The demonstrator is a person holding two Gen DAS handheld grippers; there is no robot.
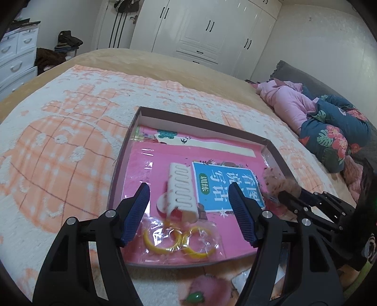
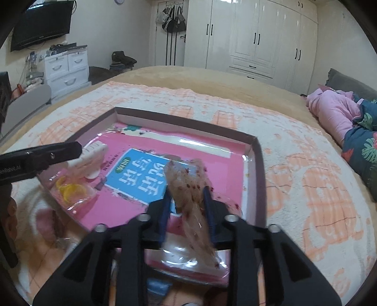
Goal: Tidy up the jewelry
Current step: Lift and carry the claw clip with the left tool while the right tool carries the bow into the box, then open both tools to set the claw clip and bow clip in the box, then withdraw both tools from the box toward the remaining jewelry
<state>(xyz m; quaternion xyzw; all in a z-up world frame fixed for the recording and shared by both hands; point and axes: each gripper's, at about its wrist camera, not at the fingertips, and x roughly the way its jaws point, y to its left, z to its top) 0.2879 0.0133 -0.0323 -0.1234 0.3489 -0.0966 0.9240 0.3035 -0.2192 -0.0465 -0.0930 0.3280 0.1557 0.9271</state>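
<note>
Between my right gripper's (image 2: 186,200) parted blue fingers hangs a clear bag of reddish beads (image 2: 188,188) above the shallow box (image 2: 256,164) on the bed, while my left gripper (image 1: 188,211) hovers open over bagged yellow bangles (image 1: 179,240) and a white hair clip (image 1: 181,190).

A home bedroom: a bed (image 2: 212,77) under a peach-and-white blanket (image 2: 306,176), a white built-in wardrobe (image 2: 259,35), a white drawer chest (image 2: 67,68), a wall TV (image 2: 42,23), bags (image 2: 173,18) hung by the door, and a floral quilt (image 1: 334,131).
</note>
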